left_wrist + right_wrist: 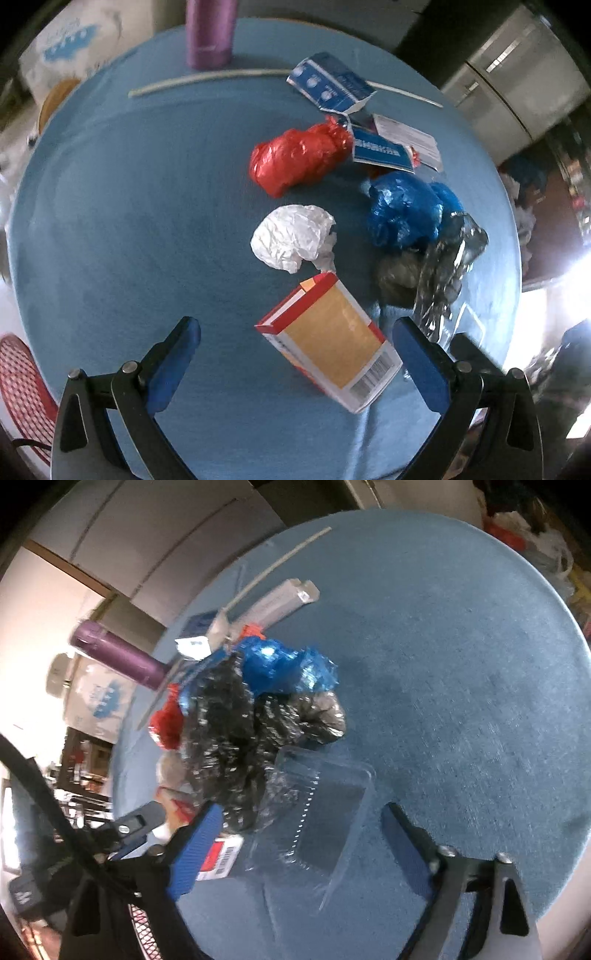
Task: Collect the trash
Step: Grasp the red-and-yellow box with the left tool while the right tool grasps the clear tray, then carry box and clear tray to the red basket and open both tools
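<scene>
Several pieces of trash are lying clustered on the blue desk [129, 221]: a box [328, 339], white wad [291, 236], red bag [295, 157], blue bag [402, 210]. Left claw [295, 354] is gaping wide around the box, gripping nothing. Right claw [295, 842] is spreading wide over a clear tray [325, 812], empty.

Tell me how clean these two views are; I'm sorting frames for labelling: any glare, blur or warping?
Left wrist: mostly sharp on the red-and-white box, blown-out window glare at the right edge, table rim bowed by the fisheye. Right wrist: softer, motion-smeared on the crumpled black bag and purple bottle, overexposed white at the left edge.
</scene>
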Motion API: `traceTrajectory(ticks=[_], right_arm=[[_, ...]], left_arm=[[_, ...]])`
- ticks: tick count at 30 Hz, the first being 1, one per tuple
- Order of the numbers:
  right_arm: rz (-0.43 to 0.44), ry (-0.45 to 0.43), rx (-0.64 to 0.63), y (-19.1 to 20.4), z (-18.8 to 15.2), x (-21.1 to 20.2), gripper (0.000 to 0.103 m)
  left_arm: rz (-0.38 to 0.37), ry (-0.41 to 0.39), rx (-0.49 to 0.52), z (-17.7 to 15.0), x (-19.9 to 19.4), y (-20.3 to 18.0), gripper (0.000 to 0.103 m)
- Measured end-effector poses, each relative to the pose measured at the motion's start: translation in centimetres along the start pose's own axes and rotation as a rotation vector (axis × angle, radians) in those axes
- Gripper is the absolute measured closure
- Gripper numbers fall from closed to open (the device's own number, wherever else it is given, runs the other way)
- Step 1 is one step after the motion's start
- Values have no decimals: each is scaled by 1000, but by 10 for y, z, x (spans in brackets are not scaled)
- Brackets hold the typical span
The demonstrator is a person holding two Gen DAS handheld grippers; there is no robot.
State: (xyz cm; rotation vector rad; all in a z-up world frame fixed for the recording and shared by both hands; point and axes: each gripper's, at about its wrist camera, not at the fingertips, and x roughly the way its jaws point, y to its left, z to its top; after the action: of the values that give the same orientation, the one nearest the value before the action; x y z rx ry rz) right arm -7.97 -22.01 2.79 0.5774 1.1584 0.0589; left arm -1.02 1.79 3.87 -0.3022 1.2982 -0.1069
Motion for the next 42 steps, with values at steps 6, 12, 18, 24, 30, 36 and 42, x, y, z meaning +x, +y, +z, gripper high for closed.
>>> traceTrajectory(ticks=[6,12,18,24,30,36,42], right_arm=[[-29,21,-15,1,-2,7,37],[-39,-12,-6,-16,-5,-8,41],[-25,-22,24,-33,-7,-18,41],[20,-26,-11,-25,-18,-25,41],[64,-14,-78,3,-33,-29,41],[128,16,-191,52,-55,-23,41],[232,77,-382,136,-88,-6,41]], left_arm=[[-16,49,-51,0,20,3,9],[-26,92,-41,-10,32,3,31],[-8,71,31,-28,26,12,47],[-3,33,60,-48,17,34,55],[13,-51,91,-67,-9,60,55],[55,-199,102,-95,-78,99,55],[157,-341,34,-115,-138,141,55]])
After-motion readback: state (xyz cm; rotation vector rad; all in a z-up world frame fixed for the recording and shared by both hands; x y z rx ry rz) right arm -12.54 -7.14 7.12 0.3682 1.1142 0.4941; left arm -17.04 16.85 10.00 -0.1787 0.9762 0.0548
